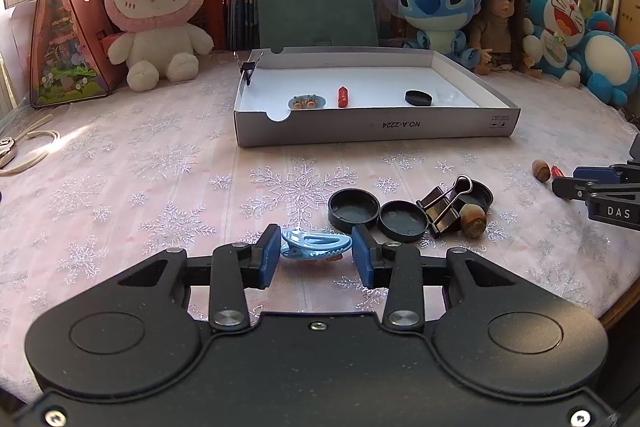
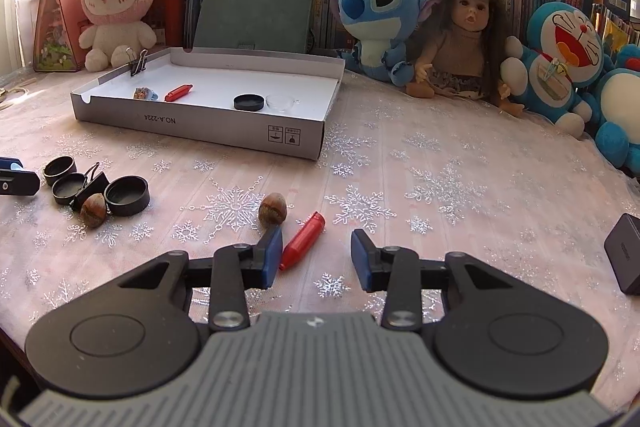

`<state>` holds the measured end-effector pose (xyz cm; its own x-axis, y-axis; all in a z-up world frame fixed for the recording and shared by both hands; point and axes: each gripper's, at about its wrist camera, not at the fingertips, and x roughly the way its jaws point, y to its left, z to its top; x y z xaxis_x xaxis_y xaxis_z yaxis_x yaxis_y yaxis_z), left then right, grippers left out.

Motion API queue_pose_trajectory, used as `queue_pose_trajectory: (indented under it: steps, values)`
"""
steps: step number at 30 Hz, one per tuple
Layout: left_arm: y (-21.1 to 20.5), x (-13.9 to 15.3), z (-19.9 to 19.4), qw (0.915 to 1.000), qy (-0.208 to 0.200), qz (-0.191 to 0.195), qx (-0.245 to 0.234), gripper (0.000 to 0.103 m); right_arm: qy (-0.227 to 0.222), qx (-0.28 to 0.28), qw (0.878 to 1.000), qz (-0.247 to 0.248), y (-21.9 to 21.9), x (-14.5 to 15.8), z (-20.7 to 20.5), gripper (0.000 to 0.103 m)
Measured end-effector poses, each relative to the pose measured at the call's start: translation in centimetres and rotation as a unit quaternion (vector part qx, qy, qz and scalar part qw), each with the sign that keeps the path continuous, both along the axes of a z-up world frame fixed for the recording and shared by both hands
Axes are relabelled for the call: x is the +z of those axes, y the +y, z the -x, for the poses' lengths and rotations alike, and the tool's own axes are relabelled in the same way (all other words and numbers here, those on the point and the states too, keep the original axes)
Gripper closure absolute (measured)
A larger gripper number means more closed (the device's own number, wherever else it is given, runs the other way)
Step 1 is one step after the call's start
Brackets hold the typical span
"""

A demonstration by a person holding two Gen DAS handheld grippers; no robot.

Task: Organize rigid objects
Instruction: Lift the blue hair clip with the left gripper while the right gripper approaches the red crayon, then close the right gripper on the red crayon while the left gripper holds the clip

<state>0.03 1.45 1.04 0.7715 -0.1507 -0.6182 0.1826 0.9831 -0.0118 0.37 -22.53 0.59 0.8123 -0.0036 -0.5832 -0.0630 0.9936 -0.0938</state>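
Note:
My left gripper point(image 1: 316, 251) is shut on a light blue hair clip point(image 1: 316, 245), which lies crosswise between the blue pads just over the tablecloth. My right gripper point(image 2: 316, 257) stands open. A red cylinder point(image 2: 302, 241) lies on the cloth against its left finger point(image 2: 272, 255), with a wide gap to the right finger. A brown nut point(image 2: 273, 207) sits just beyond that finger. The grey cardboard box point(image 1: 376, 131) stands further back and holds a red cylinder point(image 1: 343, 96), a black cap point(image 1: 418, 97) and a small blue trinket point(image 1: 307, 102).
Ahead of the left gripper lie black caps point(image 1: 354, 209), a black binder clip point(image 1: 444, 207) and another nut point(image 1: 473, 221). Plush toys, a doll and books line the back. A dark block point(image 2: 624, 253) sits at the right edge of the right wrist view.

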Motion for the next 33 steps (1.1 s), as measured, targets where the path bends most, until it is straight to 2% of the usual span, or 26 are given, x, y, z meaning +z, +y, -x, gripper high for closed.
queue_pose_trajectory:
  steps: [3,6,11,21,26,33]
  values:
    - [0.1,0.0,-0.1,1.0,0.0,0.0,0.002,0.066,0.004,0.003,1.0,0.005,-0.4,0.2,0.3,0.056]
    - [0.2,-0.1,-0.1,1.0,0.001,0.001,0.005,0.066,0.007,0.006,1.0,0.014,-0.7,0.3,0.7,0.046]
    - [0.3,-0.1,-0.2,1.0,0.002,0.001,0.006,0.066,0.013,-0.003,0.999,0.033,-1.5,0.3,1.2,0.045]
    - [0.4,-0.2,-0.3,1.0,0.003,0.001,0.009,0.066,0.015,-0.08,0.996,0.045,-3.8,0.2,0.5,0.039]
    - [0.5,0.0,-0.4,0.9999,0.001,0.002,0.013,0.066,0.019,-0.098,0.995,-0.029,-4.6,0.8,0.9,0.039]
    - [0.5,0.1,-0.5,0.9998,0.0,0.008,0.018,0.066,0.027,-0.1,0.987,-0.119,-3.0,0.9,0.5,0.039]
